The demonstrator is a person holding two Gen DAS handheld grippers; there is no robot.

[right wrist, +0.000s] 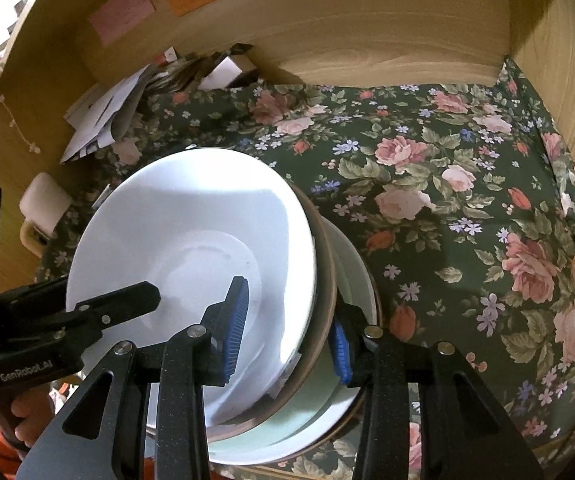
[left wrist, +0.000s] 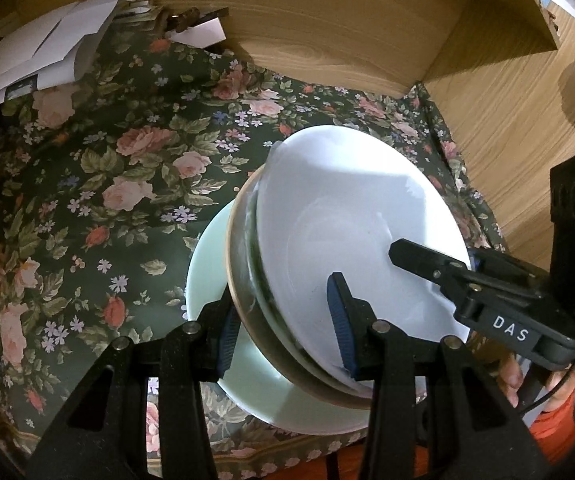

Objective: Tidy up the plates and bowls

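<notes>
- A white bowl (left wrist: 351,216) (right wrist: 191,248) sits nested inside a tan-rimmed bowl (left wrist: 235,248) (right wrist: 325,280), and both rest tilted on a pale green plate (left wrist: 207,264) (right wrist: 287,436).
- The stack lies on the floral cloth (left wrist: 87,200) (right wrist: 467,200) covering the worktop, toward its near edge.
- The left gripper (left wrist: 283,324) is clenched across the walls of the two nested bowls, one blue pad (left wrist: 337,312) inside the white bowl, the other outside.
- The right gripper (right wrist: 287,332) grasps the same two bowls at the opposite side of the rim, one pad (right wrist: 237,320) inside and one outside.
- Loose white papers (left wrist: 43,44) (right wrist: 103,120) lie at the far edge of the cloth against the wooden back panel (left wrist: 307,20) (right wrist: 347,24).
- Coloured notes (right wrist: 123,12) stick to that panel.
</notes>
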